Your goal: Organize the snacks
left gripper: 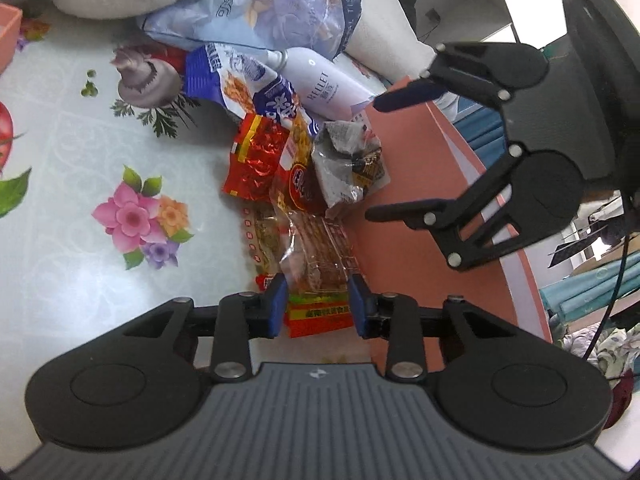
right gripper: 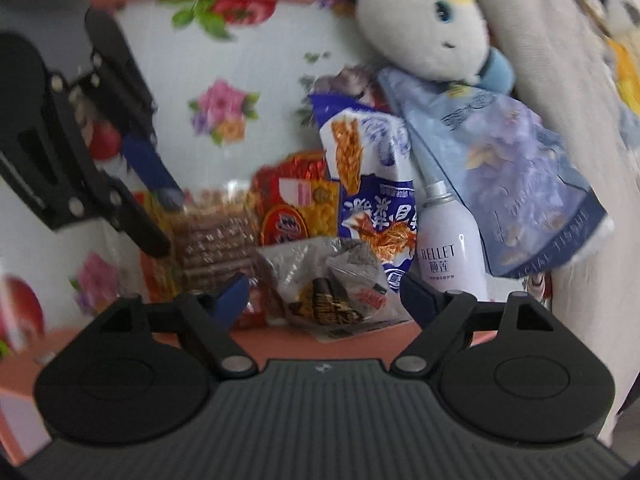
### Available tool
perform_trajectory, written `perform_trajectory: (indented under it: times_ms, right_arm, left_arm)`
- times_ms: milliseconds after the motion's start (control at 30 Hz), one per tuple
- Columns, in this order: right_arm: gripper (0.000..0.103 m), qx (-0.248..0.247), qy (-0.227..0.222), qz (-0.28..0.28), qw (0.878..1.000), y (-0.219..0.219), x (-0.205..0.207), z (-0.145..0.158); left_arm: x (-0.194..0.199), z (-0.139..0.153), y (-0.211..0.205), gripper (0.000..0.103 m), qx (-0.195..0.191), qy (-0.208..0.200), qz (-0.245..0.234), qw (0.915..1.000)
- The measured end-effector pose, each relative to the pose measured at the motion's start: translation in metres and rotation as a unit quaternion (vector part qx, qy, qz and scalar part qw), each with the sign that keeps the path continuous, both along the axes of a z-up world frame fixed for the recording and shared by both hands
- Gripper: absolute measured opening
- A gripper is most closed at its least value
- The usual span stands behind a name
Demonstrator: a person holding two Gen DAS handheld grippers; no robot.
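Observation:
Snack packets lie piled on a floral tablecloth point(left gripper: 100, 128). My left gripper point(left gripper: 317, 306) has its blue pads against both sides of a clear packet of brown strips point(left gripper: 320, 264) with a red and green label. My right gripper point(right gripper: 324, 300) stands open over a crumpled silver packet point(right gripper: 332, 280), not touching it. In the left wrist view the right gripper point(left gripper: 376, 158) hovers over a pink box point(left gripper: 432, 280), with the silver packet point(left gripper: 344, 168) at the box's edge. A red foil packet point(left gripper: 256, 164) and a yellow bean packet point(left gripper: 298, 168) lie behind the strips.
A blue and white snack bag point(left gripper: 236, 84), a white bottle point(left gripper: 324, 84) and a pale blue tissue pack point(left gripper: 272, 4) lean against a white plush toy point(right gripper: 424, 28) at the back. Another pink box point(left gripper: 8, 36) sits far left. Bare tablecloth lies left of the pile.

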State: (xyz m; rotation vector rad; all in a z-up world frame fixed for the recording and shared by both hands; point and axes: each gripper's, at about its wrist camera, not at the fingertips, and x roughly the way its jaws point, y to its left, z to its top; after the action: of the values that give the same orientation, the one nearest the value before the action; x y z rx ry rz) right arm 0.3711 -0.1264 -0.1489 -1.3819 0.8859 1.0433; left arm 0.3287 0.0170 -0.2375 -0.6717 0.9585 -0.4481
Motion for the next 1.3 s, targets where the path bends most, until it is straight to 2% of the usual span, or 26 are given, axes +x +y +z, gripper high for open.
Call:
perform_trajectory:
  times_ms: [100, 267, 367, 400, 500, 600, 800, 833, 1133, 1300]
  right_arm:
    - [0.084, -0.028, 0.019, 0.018, 0.999, 0.007, 0.006, -0.008]
    - [0.084, -0.069, 0.015, 0.039, 0.997, 0.014, 0.01, -0.027]
    - [0.082, -0.075, 0.005, 0.047, 0.996, 0.016, 0.012, -0.034]
    - [0.077, -0.076, 0.003, 0.044, 0.996, 0.017, 0.012, -0.036]
    - [0.077, -0.079, 0.0, 0.045, 0.996, 0.018, 0.013, -0.038]
    - [0.073, -0.076, -0.008, 0.042, 0.996, 0.016, 0.011, -0.039]
    - [0.07, -0.061, -0.028, 0.039, 0.997, 0.008, 0.002, -0.033]
    - [0.069, -0.058, -0.03, 0.038, 0.997, 0.007, 0.0, -0.032]
    - [0.066, -0.009, -0.06, 0.008, 0.998, -0.001, -0.039, 0.003]
    - [0.066, 0.012, -0.073, -0.002, 0.997, -0.004, -0.047, 0.017]
  left_arm:
    - [0.003, -0.002, 0.0, 0.038, -0.011, 0.002, 0.002, 0.9999]
    - [0.009, -0.005, -0.001, 0.038, -0.016, 0.004, 0.009, 0.9998]
    - [0.013, -0.006, -0.002, 0.038, -0.02, 0.007, 0.014, 0.9997]
    - [0.013, -0.007, -0.001, 0.038, -0.022, 0.009, 0.016, 0.9996]
    - [0.014, -0.008, -0.002, 0.038, -0.024, 0.016, 0.027, 0.9992]
    - [0.013, -0.008, -0.006, 0.037, -0.018, 0.019, 0.034, 0.9991]
    - [0.009, -0.004, -0.01, 0.019, 0.0, 0.011, 0.039, 0.9992]
    - [0.006, -0.002, -0.009, 0.01, 0.0, 0.006, 0.042, 0.9991]
    - [-0.013, 0.02, -0.009, 0.006, -0.002, -0.017, 0.048, 0.9987]
    - [-0.029, 0.03, -0.008, 0.006, 0.006, -0.025, 0.052, 0.9983]
